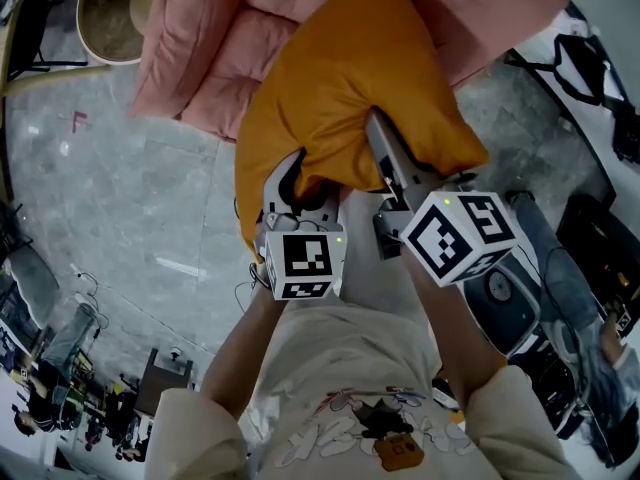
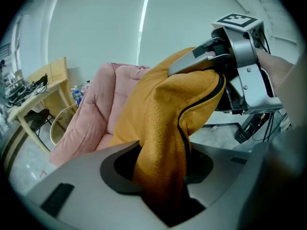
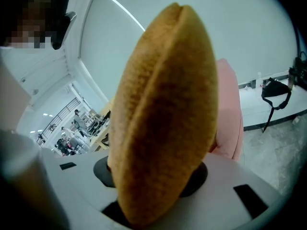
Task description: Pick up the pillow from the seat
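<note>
An orange pillow (image 1: 345, 88) hangs lifted in front of the pink cushioned seat (image 1: 205, 53), held from below by both grippers. My left gripper (image 1: 300, 180) is shut on the pillow's lower left edge; in the left gripper view the orange pillow (image 2: 165, 128) fills its jaws, a dark zip running along its seam. My right gripper (image 1: 378, 133) is shut on the lower right part of the pillow; in the right gripper view the pillow (image 3: 165, 109) stands edge-on between the jaws. The right gripper (image 2: 211, 63) shows in the left gripper view, clamped on the pillow's top corner.
The pink seat (image 2: 93, 114) stands on a grey floor (image 1: 110, 188). A round wicker stool (image 1: 110, 13) sits at the back left beside a wooden desk (image 2: 36, 97). Black equipment and cables (image 1: 590, 258) lie at the right. A black bag (image 3: 276, 92) hangs by the far wall.
</note>
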The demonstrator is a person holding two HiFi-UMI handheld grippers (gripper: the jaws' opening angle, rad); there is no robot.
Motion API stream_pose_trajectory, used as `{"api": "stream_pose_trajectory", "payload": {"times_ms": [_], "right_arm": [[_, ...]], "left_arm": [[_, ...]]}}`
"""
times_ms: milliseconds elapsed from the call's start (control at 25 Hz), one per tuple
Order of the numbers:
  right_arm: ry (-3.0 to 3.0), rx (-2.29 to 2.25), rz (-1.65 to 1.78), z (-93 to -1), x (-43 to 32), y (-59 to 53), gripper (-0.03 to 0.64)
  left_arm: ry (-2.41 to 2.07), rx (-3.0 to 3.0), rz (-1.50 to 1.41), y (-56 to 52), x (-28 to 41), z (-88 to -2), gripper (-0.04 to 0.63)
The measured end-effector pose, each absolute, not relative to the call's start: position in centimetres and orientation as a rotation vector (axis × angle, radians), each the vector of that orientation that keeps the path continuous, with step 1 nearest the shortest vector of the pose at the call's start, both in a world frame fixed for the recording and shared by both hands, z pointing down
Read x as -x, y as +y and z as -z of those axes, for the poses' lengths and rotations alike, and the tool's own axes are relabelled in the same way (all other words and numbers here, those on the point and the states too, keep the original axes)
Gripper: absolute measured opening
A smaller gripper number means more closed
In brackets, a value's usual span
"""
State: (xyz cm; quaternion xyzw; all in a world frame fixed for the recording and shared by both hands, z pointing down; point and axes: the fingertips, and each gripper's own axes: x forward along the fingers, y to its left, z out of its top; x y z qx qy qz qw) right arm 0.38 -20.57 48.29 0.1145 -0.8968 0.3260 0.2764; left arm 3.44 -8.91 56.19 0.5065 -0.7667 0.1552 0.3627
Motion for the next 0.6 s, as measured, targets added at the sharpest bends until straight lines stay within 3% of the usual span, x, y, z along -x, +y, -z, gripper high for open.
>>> {"api": "stream_pose_trajectory", "payload": {"times_ms": [600], "right_arm": [[-2.536,-0.314,-0.846,-39.2,1.1,-18.7,0.199]], "left_arm": [[-2.075,-1.424,-0.413,-8.3,-0.4,-47.3,0.187]]}}
